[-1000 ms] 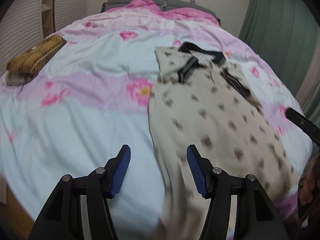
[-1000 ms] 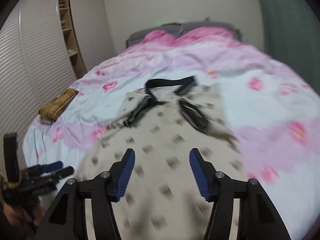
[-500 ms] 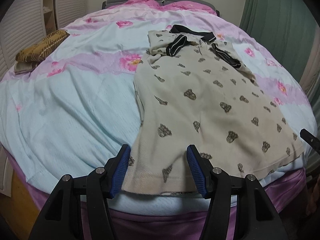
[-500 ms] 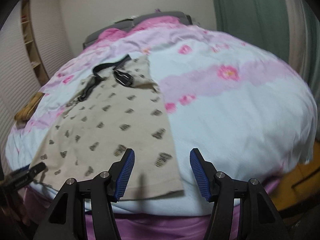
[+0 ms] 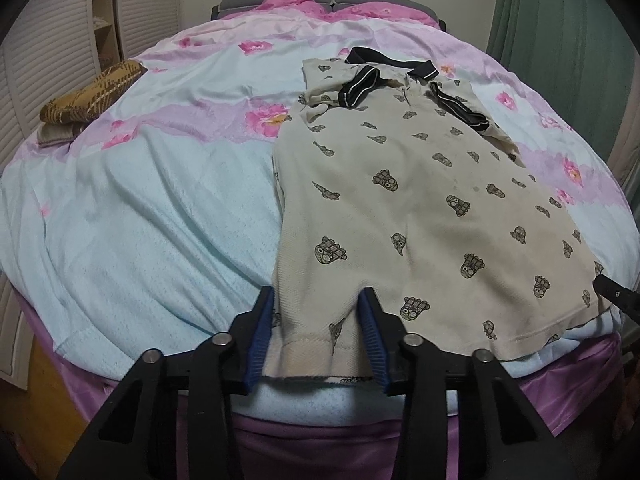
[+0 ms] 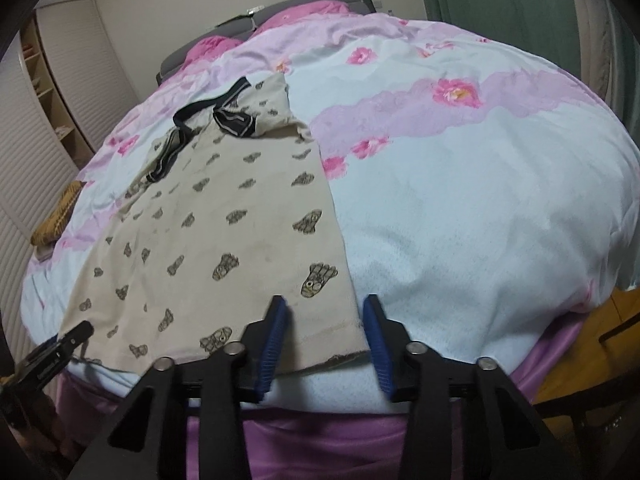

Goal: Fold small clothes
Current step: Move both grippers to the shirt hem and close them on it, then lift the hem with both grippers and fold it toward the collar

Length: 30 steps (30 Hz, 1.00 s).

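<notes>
A beige polo shirt (image 5: 420,208) with dark prints and a black collar lies flat on the flowered bedspread (image 5: 160,200), hem toward me. My left gripper (image 5: 316,332) sits over the hem's left corner, its jaws closing with a strip of hem between the blue pads, not pinched. In the right wrist view the shirt (image 6: 224,232) has its right hem corner between the pads of my right gripper (image 6: 326,336), whose jaws are also closing with a clear gap. Each gripper's tip shows at the other view's edge: the right gripper (image 5: 614,294) and the left gripper (image 6: 60,348).
A folded brown patterned cloth (image 5: 92,96) rests at the bed's far left, also seen as the brown cloth (image 6: 56,220). A purple bed skirt (image 5: 320,432) hangs below the near edge. Green curtains (image 5: 560,40) hang on the right, louvred wardrobe doors (image 5: 52,40) stand left.
Both grippers dropped and drew back from above the shirt to its hem at the near bed edge. Both pairs of jaws have narrowed around the hem corners.
</notes>
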Available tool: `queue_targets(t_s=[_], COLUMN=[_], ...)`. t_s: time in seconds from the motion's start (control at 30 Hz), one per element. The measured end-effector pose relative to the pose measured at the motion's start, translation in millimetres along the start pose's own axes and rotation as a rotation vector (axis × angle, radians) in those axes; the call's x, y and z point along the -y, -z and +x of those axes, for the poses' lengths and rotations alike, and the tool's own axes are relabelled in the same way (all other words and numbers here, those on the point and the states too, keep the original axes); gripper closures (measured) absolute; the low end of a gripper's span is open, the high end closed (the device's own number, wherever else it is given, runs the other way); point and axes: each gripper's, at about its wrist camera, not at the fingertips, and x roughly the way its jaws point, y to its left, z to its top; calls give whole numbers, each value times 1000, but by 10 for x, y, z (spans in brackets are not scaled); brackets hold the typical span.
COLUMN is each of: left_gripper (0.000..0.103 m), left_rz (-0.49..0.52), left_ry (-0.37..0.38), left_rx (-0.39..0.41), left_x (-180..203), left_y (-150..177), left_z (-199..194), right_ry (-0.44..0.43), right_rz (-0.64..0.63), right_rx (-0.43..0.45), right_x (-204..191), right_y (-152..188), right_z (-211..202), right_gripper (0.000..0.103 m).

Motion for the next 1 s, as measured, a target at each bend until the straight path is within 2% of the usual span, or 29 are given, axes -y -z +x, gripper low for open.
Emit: queue_targets(t_s=[0.07,0.1,0.13,0.17,0.23,0.47,0.63,0.77,1.0], left_gripper=[75,77,86,90,94,95,95,95,95], left_rz=[9,15,28,35,48,32,11,-8,-19], left_ry=[-2,-5,-1,2,1,24,27,32,41], left_rx=[-2,-2,-5,-7,0,24,76,134,235], left_x=[21,32,59,74,94,59,7,-56,-61], left_y=[10,18,28,32,40,-21,-155,-390,-988], left_z=[3,1,3,4,-12,-134,-324,-470,-524], right_ry=[10,15,19,19,28,30,8,-16,-62], right_rz=[-13,-18,-23,-30,-47,-66,-49,-41,-26], right_rx=[-5,-1,5,13,33,93,128,177,276], right_x=[-23,-33,-44,-55,-86,-112,-103,-124,-243], right_y=[17,15,18,18,16,-21,-105,-267,-851], right_z=[4,0,-11,-26,-69,-234,-350,-473,-549], right_gripper=[92,92,95,96,97,97,98,98,98])
